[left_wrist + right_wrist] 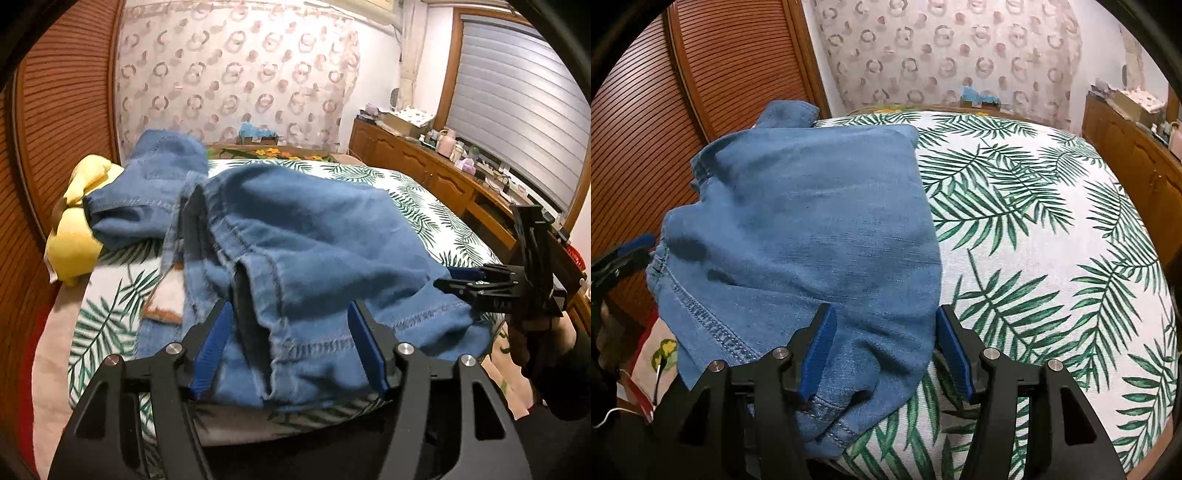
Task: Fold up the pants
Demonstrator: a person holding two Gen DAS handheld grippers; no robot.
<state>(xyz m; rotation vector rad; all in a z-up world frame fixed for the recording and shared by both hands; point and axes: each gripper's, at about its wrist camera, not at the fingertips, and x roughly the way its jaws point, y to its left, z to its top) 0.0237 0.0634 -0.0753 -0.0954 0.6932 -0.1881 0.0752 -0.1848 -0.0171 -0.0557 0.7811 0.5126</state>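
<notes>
The blue denim pants point(295, 251) lie bunched on a bed covered with a white sheet printed with green palm leaves point(1052, 229), heaped toward the near left part of the bed, with a hemmed edge running along the near edge and a further fold of denim piled up toward the far left corner. The left tongs point(291, 350) hang just above that near hem with their blue pads spread; denim sits in the gap between them, but the pads stand clear of it on both sides, so they pinch nothing. The right tongs point(884, 350) are spread as well, one pad over the folded corner of the pants and the other out over bare sheet, with no cloth squeezed. Seen from the left wrist view, the right tongs sit at the right end of the stitched hem, so the hem's long axis runs roughly from one pair of tongs to the other along the bed's near edge, and both hands are about equally close to the cloth. The next fold probably depends on each pair of tongs closing on its own end of that hem. A soft yellow pillow point(77, 236) rests at the bed's left edge beside a slatted wooden door point(55, 110), and a wooden dresser point(417, 162) cluttered with small items runs along the right wall under a shuttered window.
</notes>
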